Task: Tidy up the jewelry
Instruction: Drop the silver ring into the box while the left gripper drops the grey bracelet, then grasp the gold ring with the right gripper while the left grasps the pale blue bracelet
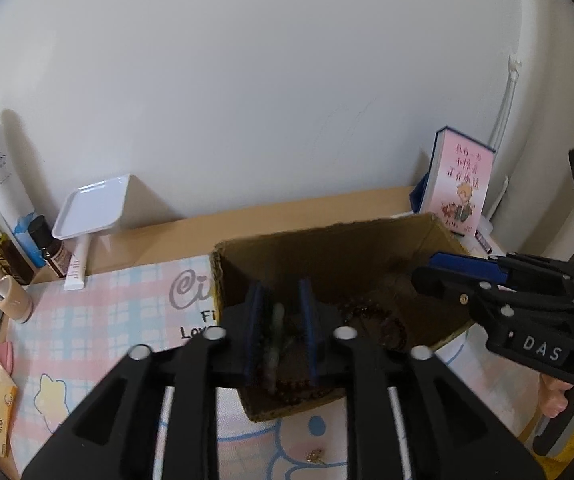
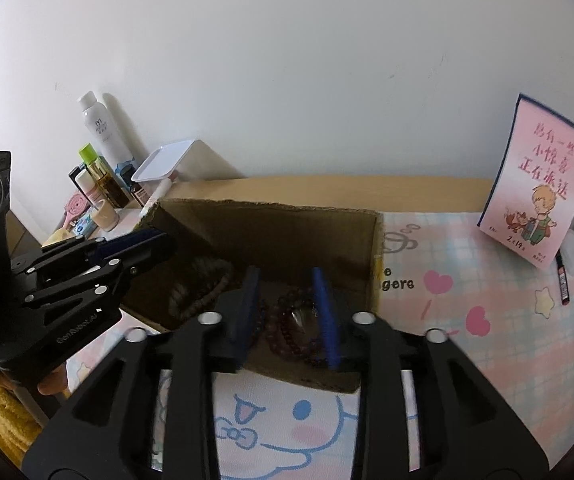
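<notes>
Left wrist view only: pale green bangle [image 1: 274, 336] standing between parted pads of left gripper [image 1: 281, 334], untouched, inside open brown cardboard box [image 1: 327, 248]. Right wrist view only: dark red beaded bracelets [image 2: 287, 328] heaped on box floor between spread, released right gripper [image 2: 287, 312].

Both wrist views look steeply down, close, into the open brown cardboard box [image 1: 367, 248] [image 2: 271, 220]. The left view looks from the box's left, the right from its right. Both share its interior.
</notes>
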{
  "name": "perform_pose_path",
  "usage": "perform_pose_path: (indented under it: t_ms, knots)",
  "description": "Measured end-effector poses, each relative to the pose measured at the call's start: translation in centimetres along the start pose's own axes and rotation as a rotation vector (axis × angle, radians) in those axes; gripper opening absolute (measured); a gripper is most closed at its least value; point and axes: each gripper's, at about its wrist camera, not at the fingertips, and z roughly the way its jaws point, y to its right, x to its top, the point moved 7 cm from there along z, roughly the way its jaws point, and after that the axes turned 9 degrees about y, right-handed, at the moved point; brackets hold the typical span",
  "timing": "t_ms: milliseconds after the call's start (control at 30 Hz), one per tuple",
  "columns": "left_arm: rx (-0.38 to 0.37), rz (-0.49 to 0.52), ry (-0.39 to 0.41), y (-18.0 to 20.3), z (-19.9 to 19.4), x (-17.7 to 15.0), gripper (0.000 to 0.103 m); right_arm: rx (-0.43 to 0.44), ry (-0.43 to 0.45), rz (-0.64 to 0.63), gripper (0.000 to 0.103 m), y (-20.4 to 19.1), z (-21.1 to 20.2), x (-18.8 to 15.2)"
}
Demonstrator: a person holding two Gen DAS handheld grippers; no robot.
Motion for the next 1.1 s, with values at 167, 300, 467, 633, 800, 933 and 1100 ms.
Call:
perform_pose_path:
  t_ms: [167,300,467,633,800,933,1100]
  knots:
    - [0.000,-0.019,0.042,-0.8,-2.0,0.8,0.032,-0.023,0.048,-0.033,0.034,-0.5,-1.8,0.6]
    - [0.002,-0.006,0.079,-1.3,-4.5,0.5,0.035,-0.008,0.088,-0.061,0.034,-1.4,-4.1,0.6]
    - [0.015,0.012,0.071,-1.8,-7.0,-1.9,0.035,0.016,0.096,-0.093,0.034,-3.0,-6.2,-1.2]
    - [0.023,0.033,0.038,-2.3,-8.6,-5.4,0.035,0.027,0.068,-0.131,0.034,-4.6,-7.0,-4.4]
    - [0.023,0.062,-0.017,-2.5,-9.1,-9.4,0.035,0.031,0.023,-0.158,0.034,-5.6,-6.8,-7.5]
    - [0.004,0.084,-0.064,-2.3,-9.1,-12.1,0.035,0.036,-0.025,-0.160,0.034,-6.3,-6.1,-9.9]
    - [-0.024,0.078,-0.115,-2.1,-9.2,-14.9,0.035,0.058,-0.062,-0.151,0.034,-7.0,-5.4,-12.1]
